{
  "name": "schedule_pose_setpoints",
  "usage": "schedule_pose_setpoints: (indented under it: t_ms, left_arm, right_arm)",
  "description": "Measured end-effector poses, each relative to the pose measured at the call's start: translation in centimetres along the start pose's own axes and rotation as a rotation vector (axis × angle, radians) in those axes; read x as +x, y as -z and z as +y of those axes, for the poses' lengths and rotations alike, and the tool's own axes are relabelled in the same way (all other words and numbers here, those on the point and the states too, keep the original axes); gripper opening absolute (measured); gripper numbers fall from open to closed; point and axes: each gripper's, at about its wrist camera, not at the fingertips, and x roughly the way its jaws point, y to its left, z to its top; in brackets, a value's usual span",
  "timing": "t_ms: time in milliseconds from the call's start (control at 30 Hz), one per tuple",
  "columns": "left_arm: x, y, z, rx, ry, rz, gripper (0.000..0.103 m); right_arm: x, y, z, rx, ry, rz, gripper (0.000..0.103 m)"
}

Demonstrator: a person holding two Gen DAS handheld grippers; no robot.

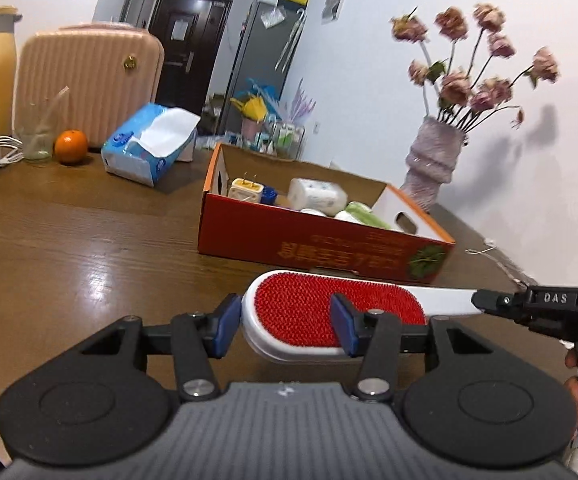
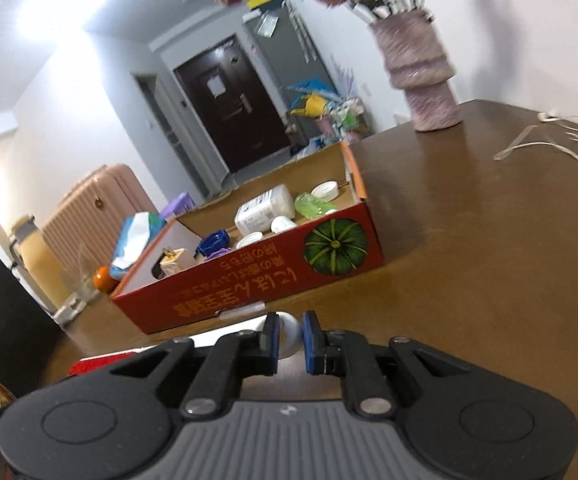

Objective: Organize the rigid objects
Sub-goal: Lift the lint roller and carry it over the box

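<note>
the lint brush [image 1: 329, 312], white with a red bristle pad, is hanging just above the wooden worktop [image 1: 89, 248], in front of the red cardboard box [image 1: 321, 240]. the left tool [image 1: 285, 328] is grasping its padded head across the width, blue pads pressing on both sides, while the right tool [image 2: 290, 340] is clenching the white handle end. inside the box a charger plug, a blue cap, white bottles and a green item are already lying.

the two-handed carry is probably the risky part: if the hands are drifting apart or twisting unevenly, the brush could be levered out of one grip and drop onto the worktop. the long handle could also be catching the box's near wall, or landing on the bottles, if it is not being lifted high enough.

the worktop is glossy and brown, carrying a tissue pack [image 1: 149, 144], an orange [image 1: 71, 146], a glass, a yellow flask, white cables and a vase [image 1: 433, 160] of dried roses against the white wall. a pink suitcase [image 1: 89, 80] is standing behind, and a dark door is showing beyond.
</note>
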Motion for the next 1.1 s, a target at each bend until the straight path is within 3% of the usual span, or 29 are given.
schedule_pose_setpoints:
  t_ms: [567, 833, 1100]
  left_arm:
    - [-13.8, 2.4, -3.5, 0.004, 0.008, -0.147, 0.050]
    - [-16.9, 3.7, -4.1, 0.001, 0.020, -0.177, 0.050]
    - [-17.2, 3.9, -4.1, 0.004, 0.023, -0.178, 0.050]
  right_arm:
    - [-15.5, 4.8, 3.4, -0.067, -0.059, -0.164, 0.012]
    - [-19.0, 6.2, 4.1, -0.085, -0.068, -0.207, 0.013]
    - [-19.4, 6.5, 4.5, -0.091, -0.057, -0.215, 0.014]
